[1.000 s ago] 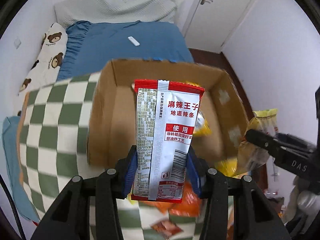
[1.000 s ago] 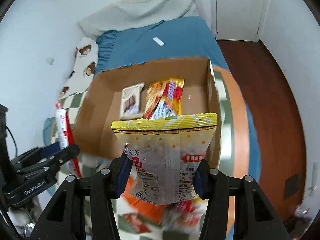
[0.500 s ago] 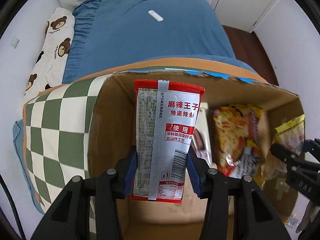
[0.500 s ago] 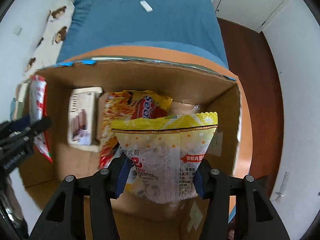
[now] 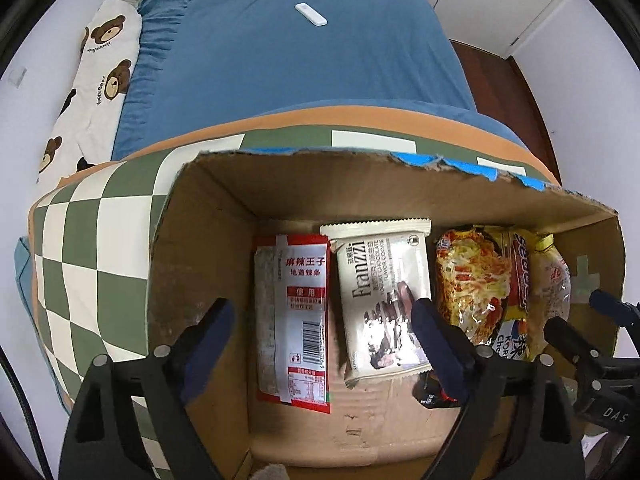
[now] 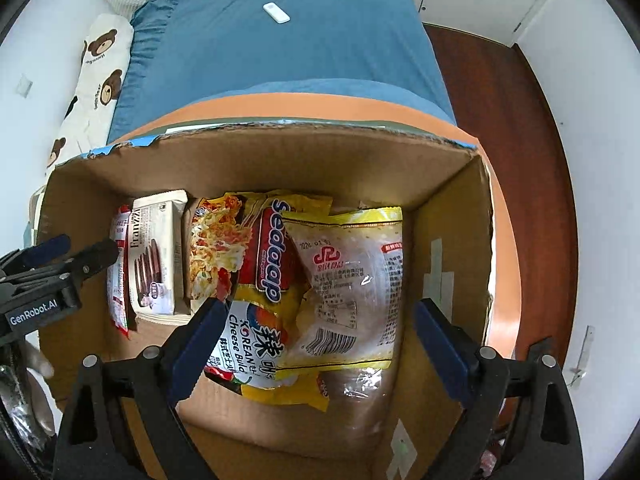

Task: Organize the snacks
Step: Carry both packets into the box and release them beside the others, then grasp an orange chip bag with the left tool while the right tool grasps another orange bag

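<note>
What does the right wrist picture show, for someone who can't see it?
A cardboard box holds snack packs in a row: a yellow bag on the right lying over a noodle pack, then a cookie pack and a red pack. The right hand-held gripper hangs open above the yellow bag, jaws just opened, gripping nothing. A blue bed lies behind.

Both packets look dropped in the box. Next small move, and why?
Probably lift both grippers straight up out of the cardboard box. The left gripper and right gripper have just opened; the red packet and yellow-edged packet lie loose inside, untouched by the pads.
</note>
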Demonstrator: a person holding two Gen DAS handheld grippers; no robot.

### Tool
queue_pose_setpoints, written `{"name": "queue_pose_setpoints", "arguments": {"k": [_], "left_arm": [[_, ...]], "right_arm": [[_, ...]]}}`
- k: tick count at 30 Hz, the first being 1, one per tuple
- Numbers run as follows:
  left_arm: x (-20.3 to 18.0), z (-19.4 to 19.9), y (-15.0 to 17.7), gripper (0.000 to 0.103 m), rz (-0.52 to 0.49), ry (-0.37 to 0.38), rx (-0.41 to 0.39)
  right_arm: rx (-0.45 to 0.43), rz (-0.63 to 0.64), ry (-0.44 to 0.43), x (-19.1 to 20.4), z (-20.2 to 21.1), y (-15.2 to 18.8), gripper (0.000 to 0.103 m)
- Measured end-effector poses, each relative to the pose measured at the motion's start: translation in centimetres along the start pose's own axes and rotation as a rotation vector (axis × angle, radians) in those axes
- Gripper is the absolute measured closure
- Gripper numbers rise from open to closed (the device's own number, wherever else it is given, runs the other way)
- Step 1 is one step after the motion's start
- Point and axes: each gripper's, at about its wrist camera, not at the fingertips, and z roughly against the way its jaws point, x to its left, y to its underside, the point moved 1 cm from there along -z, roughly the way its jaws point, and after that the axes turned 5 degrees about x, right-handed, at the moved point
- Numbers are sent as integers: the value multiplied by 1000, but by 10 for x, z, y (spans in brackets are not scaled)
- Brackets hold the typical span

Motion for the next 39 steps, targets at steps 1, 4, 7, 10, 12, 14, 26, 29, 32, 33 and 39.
{"name": "queue_pose_setpoints", "arguments": {"k": [1, 4, 7, 10, 12, 14, 26, 29, 32, 33, 39], "left_arm": [[0, 1, 2, 13, -1, -4, -4], [0, 6, 9, 13, 4, -4, -25], [-2, 15, 23, 13, 11, 4, -50], [-3, 24, 39, 13, 10, 2, -85], [-5, 31, 51, 13, 3, -4, -113], [-8, 38, 63, 13, -3, -11, -138], [-13, 85, 122, 13, -27, -16, -277], [-15, 101, 140, 13, -31, -13, -323], [-18, 117, 159, 13, -35, 2, -361], [-18, 122, 166, 13, -37, 5, -373], [-19, 149, 201, 13, -45, 20, -443]], "right_arm": [[-4, -4, -3, 1, 1, 3, 6], [-26, -14, -9, 0, 12, 15, 6], [-54, -21, -14, 2, 21, 27, 6], [-80, -23, -12, 5, 30, 43, 6], [-90, -16, -8, 9, 33, 54, 6], [-95, -8, -1, 14, 35, 64, 6], [-224, -1, 3, 26, 75, 122, 6], [-288, 7, 18, 29, 95, 139, 6], [-348, 22, 33, 33, 118, 158, 6], [-372, 29, 39, 35, 126, 167, 6], [-446, 37, 20, 40, 159, 204, 6]]}}
